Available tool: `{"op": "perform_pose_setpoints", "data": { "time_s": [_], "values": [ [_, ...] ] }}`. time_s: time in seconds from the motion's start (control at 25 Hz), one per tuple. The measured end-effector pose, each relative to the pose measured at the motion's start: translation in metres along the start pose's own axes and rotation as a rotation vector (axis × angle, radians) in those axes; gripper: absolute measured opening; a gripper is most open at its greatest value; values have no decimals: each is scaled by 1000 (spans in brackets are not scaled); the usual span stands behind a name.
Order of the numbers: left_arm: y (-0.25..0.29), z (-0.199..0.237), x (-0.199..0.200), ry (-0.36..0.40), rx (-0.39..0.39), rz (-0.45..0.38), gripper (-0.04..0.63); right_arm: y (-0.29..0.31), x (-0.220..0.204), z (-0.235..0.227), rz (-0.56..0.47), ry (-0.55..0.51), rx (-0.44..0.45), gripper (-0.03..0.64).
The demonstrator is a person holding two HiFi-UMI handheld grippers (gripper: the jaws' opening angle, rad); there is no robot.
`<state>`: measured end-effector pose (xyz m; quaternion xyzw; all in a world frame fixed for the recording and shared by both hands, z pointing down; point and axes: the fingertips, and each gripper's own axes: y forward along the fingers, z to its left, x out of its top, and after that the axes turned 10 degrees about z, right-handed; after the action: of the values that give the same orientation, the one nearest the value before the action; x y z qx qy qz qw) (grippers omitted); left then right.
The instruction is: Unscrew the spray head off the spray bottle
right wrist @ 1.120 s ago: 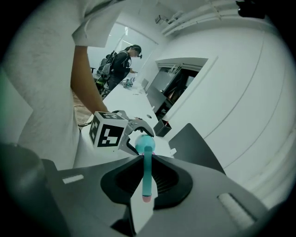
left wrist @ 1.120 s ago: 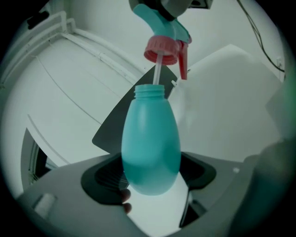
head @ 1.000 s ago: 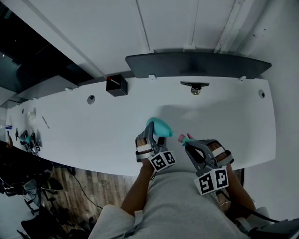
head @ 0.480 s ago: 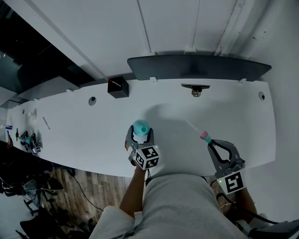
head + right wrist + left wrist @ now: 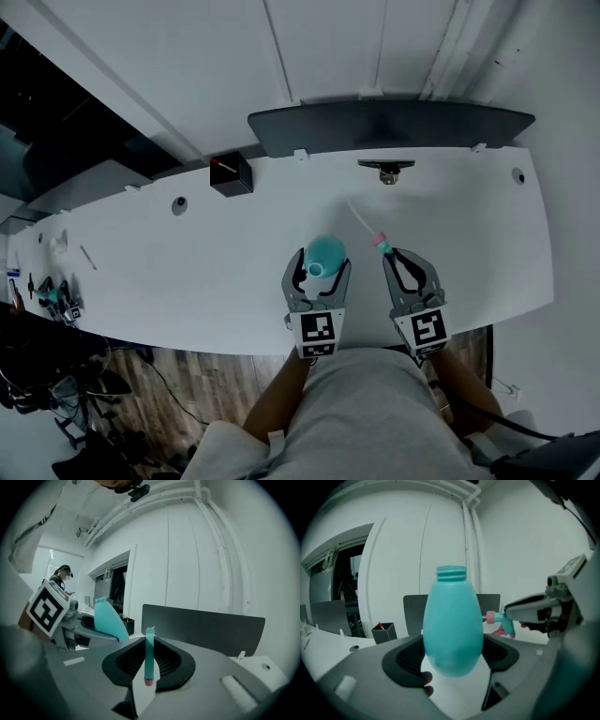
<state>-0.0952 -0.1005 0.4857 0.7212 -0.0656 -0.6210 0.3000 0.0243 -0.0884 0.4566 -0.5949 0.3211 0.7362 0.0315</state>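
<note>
The teal spray bottle [image 5: 325, 249] is headless; its open threaded neck [image 5: 451, 572] points up in the left gripper view. My left gripper [image 5: 321, 266] is shut on its body [image 5: 452, 630] and holds it above the white table [image 5: 187, 272]. The spray head [image 5: 380, 241], teal with a pink collar and a thin dip tube [image 5: 357, 217], is free of the bottle. My right gripper [image 5: 402, 259] is shut on it, just right of the bottle. In the right gripper view the head [image 5: 149, 656] stands as a narrow strip between the jaws, with the bottle [image 5: 108, 618] off to the left.
A black pen box [image 5: 232, 173] stands at the table's back edge. Behind it is a dark panel [image 5: 389, 127] and a small stand [image 5: 386, 171]. Small items [image 5: 56, 291] lie at the far left end. The table's near edge runs just under both grippers.
The spray head was at the bottle's neck, then swung away to the right; now it is back beside the bottle. Both grippers have rolled, and the bottle has gone from tilted to upright and risen.
</note>
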Motion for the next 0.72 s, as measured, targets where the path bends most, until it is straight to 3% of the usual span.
{"op": "perform_pose_setpoints", "data": {
  "time_s": [0.36, 0.72],
  "values": [
    [-22, -18, -14, 20, -103, 2, 371, -4, -11, 24, 41, 40, -58, 57],
    [-62, -55, -25, 16, -41, -13, 371, -62, -19, 30, -34, 32, -9, 57]
  ]
}}
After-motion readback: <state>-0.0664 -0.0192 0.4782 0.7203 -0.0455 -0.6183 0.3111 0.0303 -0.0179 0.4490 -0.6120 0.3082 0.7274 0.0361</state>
